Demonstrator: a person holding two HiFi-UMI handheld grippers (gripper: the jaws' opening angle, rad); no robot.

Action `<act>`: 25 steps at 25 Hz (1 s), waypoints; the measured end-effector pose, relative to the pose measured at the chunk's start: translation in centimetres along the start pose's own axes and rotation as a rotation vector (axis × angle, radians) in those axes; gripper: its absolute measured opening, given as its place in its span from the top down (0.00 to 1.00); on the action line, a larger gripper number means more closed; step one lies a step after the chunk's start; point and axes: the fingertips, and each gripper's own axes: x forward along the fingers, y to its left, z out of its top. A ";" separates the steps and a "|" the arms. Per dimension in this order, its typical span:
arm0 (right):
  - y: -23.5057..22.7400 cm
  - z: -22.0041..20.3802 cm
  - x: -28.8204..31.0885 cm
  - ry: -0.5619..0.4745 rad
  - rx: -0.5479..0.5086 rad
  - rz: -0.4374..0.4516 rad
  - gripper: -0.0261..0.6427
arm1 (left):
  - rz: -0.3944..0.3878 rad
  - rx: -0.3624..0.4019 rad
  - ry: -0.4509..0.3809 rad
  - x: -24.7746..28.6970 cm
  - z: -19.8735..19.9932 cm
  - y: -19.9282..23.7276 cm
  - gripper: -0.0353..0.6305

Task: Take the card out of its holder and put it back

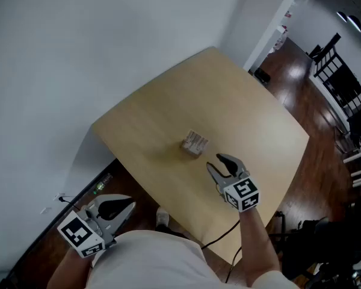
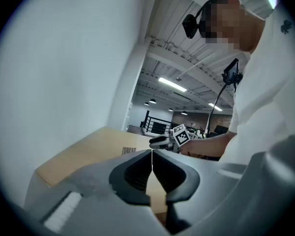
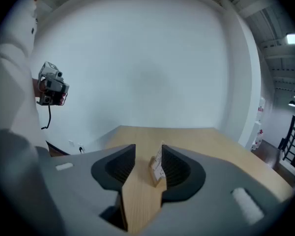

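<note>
A small wooden holder (image 1: 193, 144) with a printed card standing in it sits near the middle of the light wood table (image 1: 259, 119). My right gripper (image 1: 215, 161) hovers over the table just short of the holder, jaws open and empty. In the right gripper view the holder and card (image 3: 157, 169) stand ahead, close to the right jaw of the gripper (image 3: 148, 149), apart from both pads. My left gripper (image 1: 130, 202) hangs off the table's near left edge, shut on nothing. The left gripper view shows its jaws (image 2: 151, 152) touching, with the card (image 2: 129, 150) and the right gripper (image 2: 160, 141) beyond.
A white wall runs along the table's left and far side. Dark wood floor lies to the right, with black chairs (image 1: 343, 83) and a white pillar (image 1: 271, 29). A power strip (image 1: 102, 185) lies on the floor under the table's left edge.
</note>
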 end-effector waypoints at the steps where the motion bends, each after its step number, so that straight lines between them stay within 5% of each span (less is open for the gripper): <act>1: -1.1 -0.3 0.8 0.008 -0.002 0.003 0.70 | 0.011 -0.003 0.001 0.3 0.1 0.2 0.93; 7: -5.9 -1.8 5.7 0.042 -0.006 0.047 0.70 | 0.091 -0.032 0.022 1.2 0.0 1.7 0.93; 16: -7.1 -4.4 10.5 0.101 0.000 0.159 0.71 | 0.198 -0.085 0.050 0.9 -0.5 2.6 0.93; 25: -6.6 -5.4 11.8 0.111 0.003 0.265 0.89 | 0.250 -0.109 0.059 0.8 -1.4 2.4 0.93</act>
